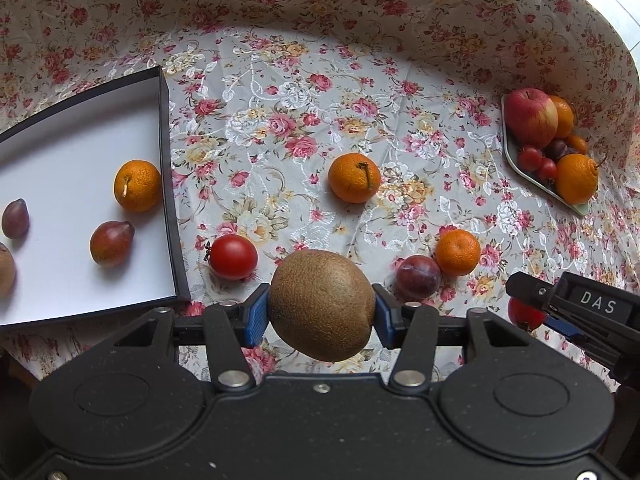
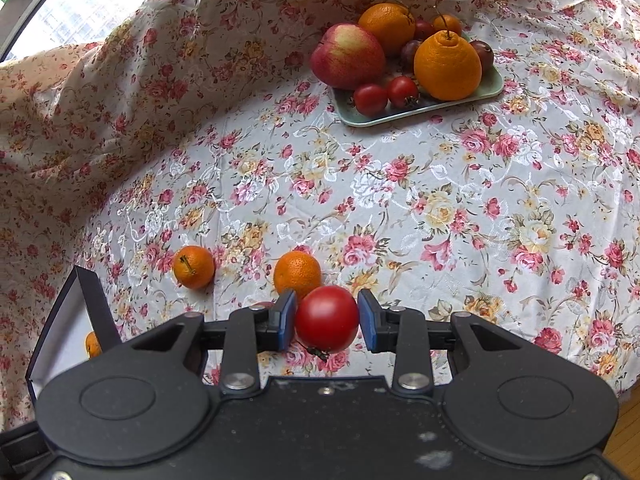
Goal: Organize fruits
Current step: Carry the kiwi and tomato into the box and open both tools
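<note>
- Left tongs (image 1: 322, 310) are clamped on a brown kiwi (image 1: 322, 306), blue pads (image 1: 256, 314) pressed against both sides, so the gap is exactly kiwi-wide. It looks lifted off the floral surface (image 1: 280, 120).
- Right tongs (image 2: 327, 316) sit around a red tomato (image 2: 327, 319). The left pad touches it; the right pad looks like it's touching or a hair off, honestly can't tell if it's squeezed yet. So: narrow, tomato between the pads.
- Just behind that tomato is a small mandarin (image 2: 297, 272), with another mandarin (image 2: 193, 267) off to the left.
- In the left view the black box with a white inside (image 1: 166, 184) is on the left, holding an orange (image 1: 137, 186) and a couple of reddish plums (image 1: 111, 242).
- Loose on the cloth near the box: another tomato (image 1: 233, 257), and a dark plum (image 1: 418, 276) touching a mandarin.
- The pale green tray (image 2: 400, 114) at the far side is piled with an apple (image 2: 347, 56), a big bumpy orange (image 2: 447, 66) and cherry tomatoes (image 2: 371, 99).
</note>
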### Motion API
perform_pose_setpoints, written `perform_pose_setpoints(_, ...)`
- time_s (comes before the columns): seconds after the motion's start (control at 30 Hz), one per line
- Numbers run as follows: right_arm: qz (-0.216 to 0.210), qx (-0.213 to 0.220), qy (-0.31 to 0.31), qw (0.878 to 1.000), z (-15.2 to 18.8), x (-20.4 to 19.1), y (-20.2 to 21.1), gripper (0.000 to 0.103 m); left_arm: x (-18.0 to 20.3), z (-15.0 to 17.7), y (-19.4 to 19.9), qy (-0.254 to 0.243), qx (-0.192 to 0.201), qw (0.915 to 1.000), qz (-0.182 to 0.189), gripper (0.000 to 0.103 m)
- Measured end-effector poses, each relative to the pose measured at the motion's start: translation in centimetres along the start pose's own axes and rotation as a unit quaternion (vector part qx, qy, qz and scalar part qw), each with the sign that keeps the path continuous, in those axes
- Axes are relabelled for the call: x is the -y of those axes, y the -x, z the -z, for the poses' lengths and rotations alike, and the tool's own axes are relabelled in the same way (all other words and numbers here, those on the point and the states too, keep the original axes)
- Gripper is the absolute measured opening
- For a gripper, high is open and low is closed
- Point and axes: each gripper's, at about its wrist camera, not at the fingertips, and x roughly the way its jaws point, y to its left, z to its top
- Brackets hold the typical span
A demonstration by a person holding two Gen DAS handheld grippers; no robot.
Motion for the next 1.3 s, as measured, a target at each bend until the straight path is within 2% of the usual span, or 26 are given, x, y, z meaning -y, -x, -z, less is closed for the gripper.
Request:
perform_pose_setpoints(0.3, -0.031, -0.006, 0.055, 0.998, 1.5, -6.2, -1.1, 0.036, -5.3, -0.9, 2.0, 0.036, 0.038, 0.9978, -0.039, 0.057)
perform_pose_setpoints(0.5, -0.044, -0.007, 0.093, 0.995, 3.1, -10.1, -2.0, 0.036, -10.1, -1.3, 2.9, 0.082, 0.048, 0.9938, -0.059, 0.057)
perform_pose_setpoints(0.77, -0.072, -0.003, 0.131, 0.989, 4.5, -14.9, -2.6, 0.036, -14.7, -1.2, 3.3, 0.104, 0.057, 0.9886, -0.093, 0.057)
perform_pose_setpoints(1.3, -0.092, -0.008, 0.202, 0.975, 7.6, -22.5, -5.5, 0.036, -20.5, -0.6, 2.5, 0.145, 0.037, 0.9842, -0.095, 0.057)
